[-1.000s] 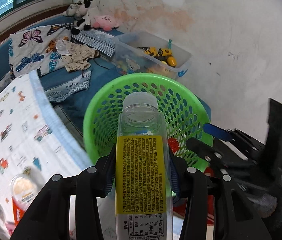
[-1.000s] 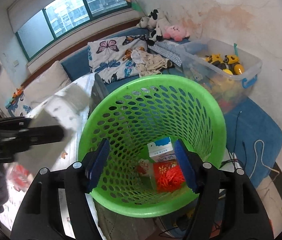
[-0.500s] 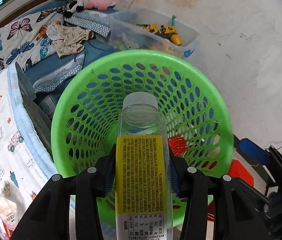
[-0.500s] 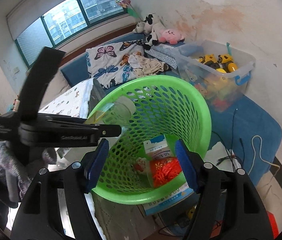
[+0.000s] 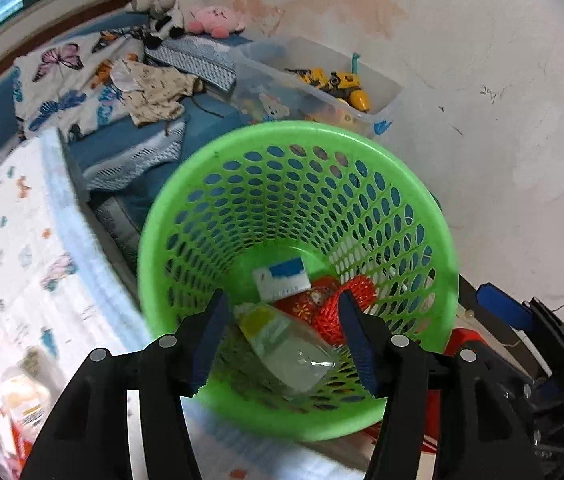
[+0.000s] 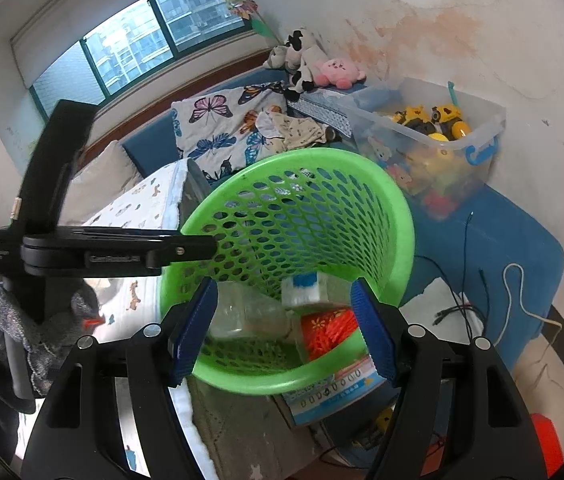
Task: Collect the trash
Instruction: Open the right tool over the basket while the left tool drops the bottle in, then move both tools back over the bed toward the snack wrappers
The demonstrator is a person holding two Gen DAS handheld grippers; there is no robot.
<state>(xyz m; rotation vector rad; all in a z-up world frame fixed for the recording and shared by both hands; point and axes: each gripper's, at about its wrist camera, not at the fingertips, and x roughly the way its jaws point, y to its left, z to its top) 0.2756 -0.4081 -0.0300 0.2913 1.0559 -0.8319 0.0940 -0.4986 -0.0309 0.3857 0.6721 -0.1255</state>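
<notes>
With the left gripper (image 5: 282, 336) just opened and empty and the bottle (image 5: 288, 346) lying inside the green basket (image 5: 298, 136), the right gripper (image 6: 284, 326), apart around the near rim, may tip the basket.

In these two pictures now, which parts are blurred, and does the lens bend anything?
Left wrist view: the clear bottle inside the green basket is smeared, and the printed bedsheet is blurred. Right wrist view: the bottle is blurred too; the window frame curves from fisheye distortion.
</notes>
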